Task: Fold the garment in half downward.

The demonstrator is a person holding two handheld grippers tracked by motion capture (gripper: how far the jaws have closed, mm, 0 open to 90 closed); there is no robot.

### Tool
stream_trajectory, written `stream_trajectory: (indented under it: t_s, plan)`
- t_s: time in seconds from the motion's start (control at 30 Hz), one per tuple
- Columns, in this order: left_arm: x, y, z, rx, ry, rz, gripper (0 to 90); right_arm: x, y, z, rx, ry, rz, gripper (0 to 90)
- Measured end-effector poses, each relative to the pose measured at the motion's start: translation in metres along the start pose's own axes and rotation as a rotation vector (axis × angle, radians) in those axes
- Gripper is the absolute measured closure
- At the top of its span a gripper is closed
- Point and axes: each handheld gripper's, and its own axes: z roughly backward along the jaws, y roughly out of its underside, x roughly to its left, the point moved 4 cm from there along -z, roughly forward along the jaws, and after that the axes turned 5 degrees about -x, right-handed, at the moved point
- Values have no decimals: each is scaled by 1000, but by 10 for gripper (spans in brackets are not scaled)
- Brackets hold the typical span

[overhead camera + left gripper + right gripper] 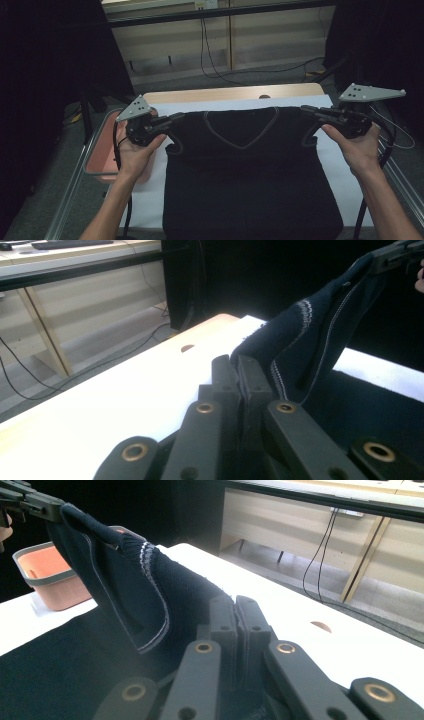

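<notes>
Both grippers, left (176, 119) and right (306, 109), hold fingers clamped on the dark vest's (250, 175) shoulders.

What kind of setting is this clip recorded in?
Probably a lab or workshop recording station, not a home: a white-covered work table, loose cables trailing over a bare floor, and a plain wooden bench behind. A dark knit vest hangs between both grippers.

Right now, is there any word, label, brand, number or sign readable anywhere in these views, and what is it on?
None can be read. The dark vest, the pink bin, the white table cover and both grippers' grey plates carry no legible text; the plates show only small holes.
</notes>
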Motion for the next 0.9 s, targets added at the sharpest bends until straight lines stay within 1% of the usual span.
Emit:
stream_trajectory:
  t_s: [0.13,0.2,0.3,0.37,0.43,0.5,0.57,0.67,0.73,0.8,0.87,0.9]
  plan:
    - [-5,3,7,0,6,-1,882,9,1,3,7,6,8,875]
    - [-9,7,10,3,13,-5,881,13,3,7,11,0,8,875]
    - [-14,13,12,21,15,-11,882,19,10,11,19,-4,7,875]
    - [-18,17,13,28,8,-22,881,22,16,13,28,-6,5,875]
    - [-23,20,14,37,18,-27,881,23,22,16,28,-7,-5,875]
    - [-27,23,15,43,26,-31,881,23,28,18,41,-6,-9,875]
    - [-30,28,15,60,30,-32,881,24,34,19,49,-14,-24,875]
    - [-34,38,15,84,35,-30,881,27,43,21,72,-17,-26,875]
    - [-37,44,16,89,41,-24,881,30,49,22,87,-17,-25,874]
    - [-40,51,16,89,45,-18,880,31,55,24,90,-16,-28,874]
    - [-44,58,16,100,55,-14,880,32,63,25,106,-9,-26,874]
    - [-45,61,16,107,57,-16,880,33,67,25,110,-12,-33,874]
